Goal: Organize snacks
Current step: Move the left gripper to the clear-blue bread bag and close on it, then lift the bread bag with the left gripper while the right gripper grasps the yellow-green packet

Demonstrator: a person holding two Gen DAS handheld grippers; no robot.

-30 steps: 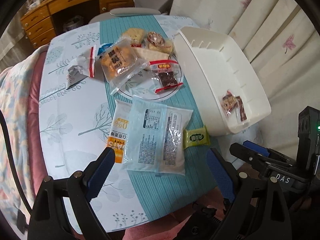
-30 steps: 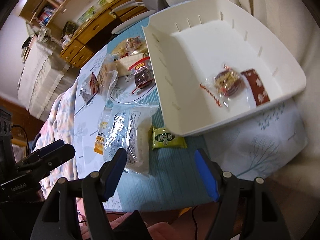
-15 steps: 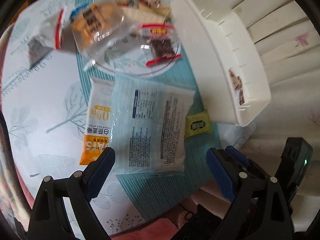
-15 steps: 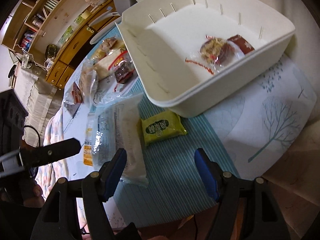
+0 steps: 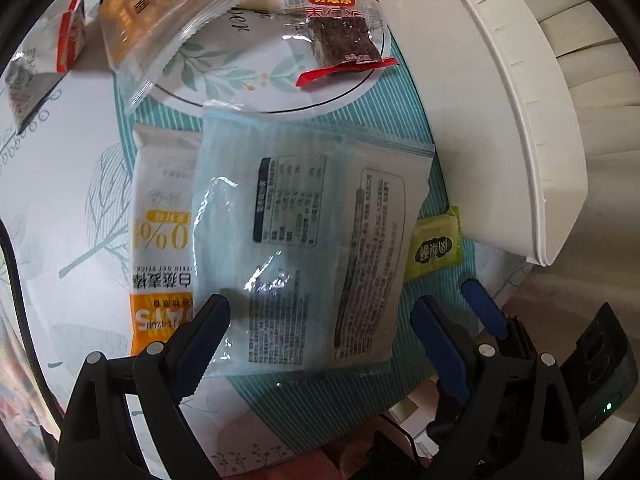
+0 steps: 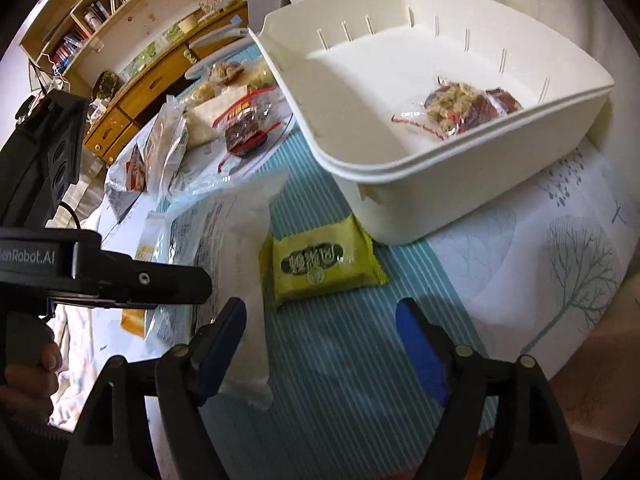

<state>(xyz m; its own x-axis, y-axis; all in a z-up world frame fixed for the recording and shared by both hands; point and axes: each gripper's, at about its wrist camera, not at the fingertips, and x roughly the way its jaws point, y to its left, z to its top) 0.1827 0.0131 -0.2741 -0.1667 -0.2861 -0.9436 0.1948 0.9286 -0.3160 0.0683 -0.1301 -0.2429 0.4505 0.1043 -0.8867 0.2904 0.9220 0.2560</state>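
A large pale blue snack bag lies on the teal runner, partly over an orange and white oat-stick pack. My left gripper is open, low over the blue bag's near edge, one finger at each side. A small green snack packet lies beside the white bin; it also shows in the left wrist view. My right gripper is open just in front of the green packet. The bin holds two wrapped snacks.
A glass plate behind the blue bag carries a red-edged dark snack and other wrapped snacks. More packets lie at the far left. The table's front edge is just under both grippers. Curtains hang behind the bin.
Both grippers have moved forward and down toward the table. The left one has closed in on the blue bag, the right one on the green packet. Both stay open.
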